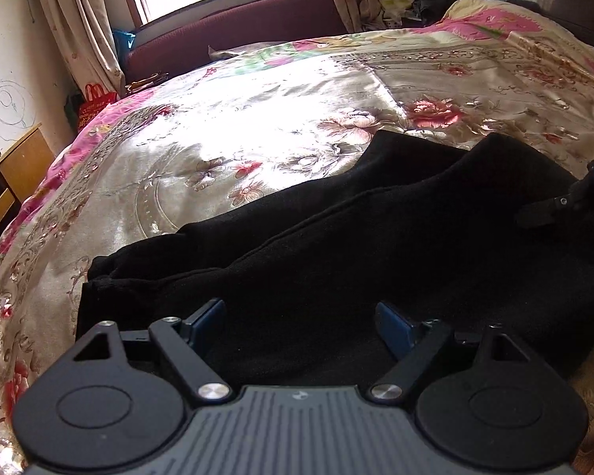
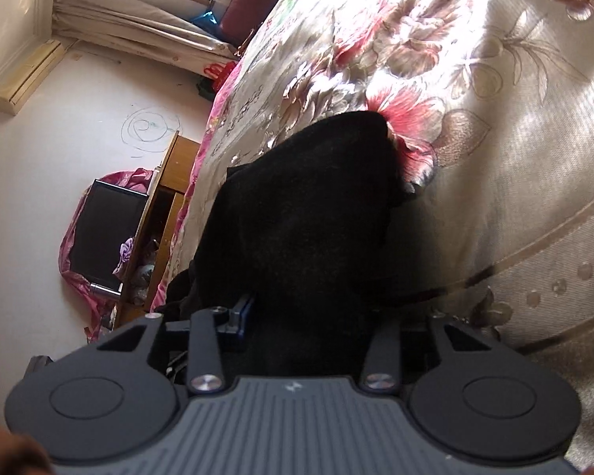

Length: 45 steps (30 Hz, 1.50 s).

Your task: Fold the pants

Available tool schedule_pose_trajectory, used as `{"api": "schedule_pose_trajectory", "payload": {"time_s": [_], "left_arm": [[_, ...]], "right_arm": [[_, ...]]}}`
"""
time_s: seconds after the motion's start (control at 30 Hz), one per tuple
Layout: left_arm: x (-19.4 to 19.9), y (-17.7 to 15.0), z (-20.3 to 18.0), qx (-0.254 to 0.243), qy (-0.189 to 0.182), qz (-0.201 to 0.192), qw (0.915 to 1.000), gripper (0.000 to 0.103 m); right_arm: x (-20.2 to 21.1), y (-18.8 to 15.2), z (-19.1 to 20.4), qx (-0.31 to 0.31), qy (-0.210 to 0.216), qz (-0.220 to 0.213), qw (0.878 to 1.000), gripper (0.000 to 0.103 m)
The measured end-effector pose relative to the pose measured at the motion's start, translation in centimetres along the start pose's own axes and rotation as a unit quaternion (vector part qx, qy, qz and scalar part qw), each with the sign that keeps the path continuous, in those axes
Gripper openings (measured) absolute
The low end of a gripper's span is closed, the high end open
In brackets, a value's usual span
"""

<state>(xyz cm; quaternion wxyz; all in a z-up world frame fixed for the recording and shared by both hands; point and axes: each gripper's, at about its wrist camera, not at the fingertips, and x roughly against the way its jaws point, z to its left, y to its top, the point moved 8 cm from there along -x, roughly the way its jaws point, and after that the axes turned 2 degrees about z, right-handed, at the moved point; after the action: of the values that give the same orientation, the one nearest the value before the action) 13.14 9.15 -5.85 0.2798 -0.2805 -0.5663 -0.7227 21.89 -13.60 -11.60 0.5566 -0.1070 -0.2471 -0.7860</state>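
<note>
Black pants lay limp on floral bedspread: soft, light, best pinched at hems. Left gripper spread, empty; right gripper buried in cloth, grip unclear.

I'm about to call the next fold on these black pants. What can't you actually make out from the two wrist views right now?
- Right gripper grip, right wrist view: black pants cover its fingertips, so shut or not is unclear.
- Right gripper in the left wrist view: cut off by the right edge.
- Pants' near edge, left wrist view: hidden behind the open left gripper.
- Folds and seams: black cloth swallows detail.
- Floral bedspread: glare washes out its middle.
</note>
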Motion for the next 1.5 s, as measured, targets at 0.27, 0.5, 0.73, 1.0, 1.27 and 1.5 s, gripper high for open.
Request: {"api": "schedule_pose_trajectory", "payload": {"time_s": [0.27, 0.5, 0.73, 1.0, 1.27, 1.5], "left_arm": [[1.3, 0.6, -5.8, -0.029, -0.065, -0.005, 0.9975, 0.096], [3.3, 1.1, -16.0, -0.067, -0.187, -0.022, 0.9798, 0.096], [5.1, 1.8, -20.9, -0.096, -0.253, -0.048, 0.9615, 0.097], [4.0, 1.6, -16.5, -0.047, -0.253, -0.053, 0.9647, 0.096], [5.1, 1.2, -11.6, -0.025, -0.243, -0.060, 0.9679, 0.097], [6.5, -1.3, -9.9, -0.032, -0.239, -0.067, 0.9683, 0.097]], "right_arm": [[7.2, -0.5, -1.1, -0.076, 0.021, -0.048, 0.996, 0.015], [17.7, -0.2, -4.3, -0.097, -0.068, -0.129, 0.985, 0.015], [23.7, -0.1, -1.5, -0.065, -0.169, -0.156, 0.971, 0.015], [19.7, 1.5, 4.7, -0.026, -0.230, -0.147, 0.962, 0.016], [8.3, 1.5, 10.6, 0.059, -0.272, -0.081, 0.957, 0.017], [0.0, -0.2, 8.9, 0.036, -0.301, -0.038, 0.952, 0.024]]}}
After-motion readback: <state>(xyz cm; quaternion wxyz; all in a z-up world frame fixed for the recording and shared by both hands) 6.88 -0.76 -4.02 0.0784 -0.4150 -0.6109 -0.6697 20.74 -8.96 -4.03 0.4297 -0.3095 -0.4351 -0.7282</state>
